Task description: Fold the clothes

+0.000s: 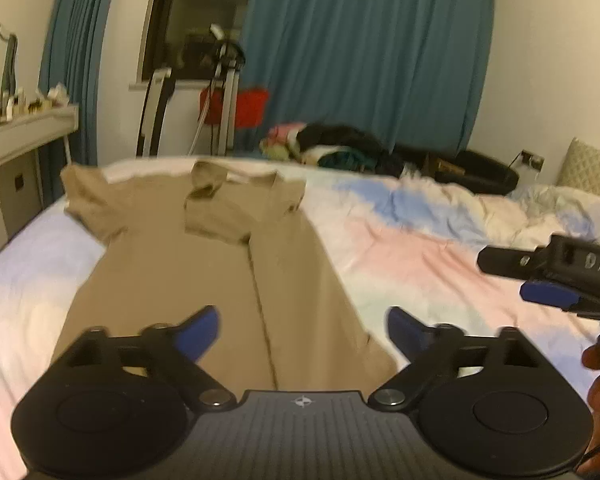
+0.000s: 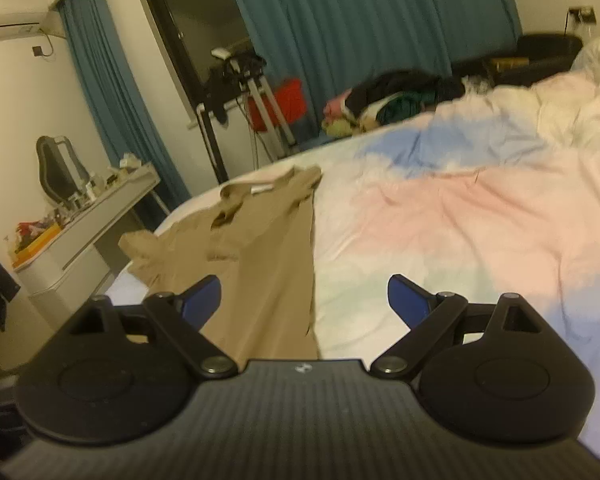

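Both claws gape wide and empty. My left gripper (image 1: 302,330) hangs above the tan shirt (image 1: 220,264), which lies flat on the bed (image 1: 420,248), its right side folded in to the middle, I reckon. My right gripper (image 2: 304,300) hovers over that straight edge. Left sleeve (image 1: 88,196) looks next.

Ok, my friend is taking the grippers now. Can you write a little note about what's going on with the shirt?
Left gripper: open, empty, above the shirt's near end.
Right gripper: open, empty, over the shirt's right edge.
The tan shirt lies flat on the pastel duvet, collar at the far end, right side already folded in over the middle.
Left to do: fold in the left sleeve side, then fold it lengthwise. More clothes wait beyond the bed.
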Motion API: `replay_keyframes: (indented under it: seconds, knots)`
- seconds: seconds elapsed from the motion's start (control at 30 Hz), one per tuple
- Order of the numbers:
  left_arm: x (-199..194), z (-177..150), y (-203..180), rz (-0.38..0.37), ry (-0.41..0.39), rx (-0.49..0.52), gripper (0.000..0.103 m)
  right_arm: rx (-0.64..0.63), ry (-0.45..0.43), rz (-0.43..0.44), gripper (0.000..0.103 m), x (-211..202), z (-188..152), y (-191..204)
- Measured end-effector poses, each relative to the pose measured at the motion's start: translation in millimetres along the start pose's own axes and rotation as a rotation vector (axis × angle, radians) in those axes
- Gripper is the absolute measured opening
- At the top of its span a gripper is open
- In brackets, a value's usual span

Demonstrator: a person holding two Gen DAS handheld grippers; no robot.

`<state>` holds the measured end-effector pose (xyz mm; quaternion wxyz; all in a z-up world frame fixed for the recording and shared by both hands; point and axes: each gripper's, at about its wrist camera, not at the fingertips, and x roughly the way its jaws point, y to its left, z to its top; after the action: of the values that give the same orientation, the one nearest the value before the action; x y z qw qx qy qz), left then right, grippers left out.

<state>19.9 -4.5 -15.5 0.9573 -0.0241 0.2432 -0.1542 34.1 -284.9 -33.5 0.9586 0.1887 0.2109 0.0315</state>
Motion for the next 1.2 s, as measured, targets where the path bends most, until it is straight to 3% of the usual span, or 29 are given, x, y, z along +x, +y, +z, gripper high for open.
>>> replay_keyframes:
  seconds: [0.27,0.7,1.2]
  knots:
    - [-17,2,-4,0.009,-0.12,-0.005,0.103,-0.041,-0.104,-0.003,0.092,-10,1,6]
    - [-18,-2,7,0.029,-0.115,-0.031,0.103,-0.071,-0.166,-0.019,0.092,-13,-5,17]
    - [-46,4,22,0.076,-0.154,0.045,0.103,-0.17,-0.189,-0.072,0.092,-3,-19,41]
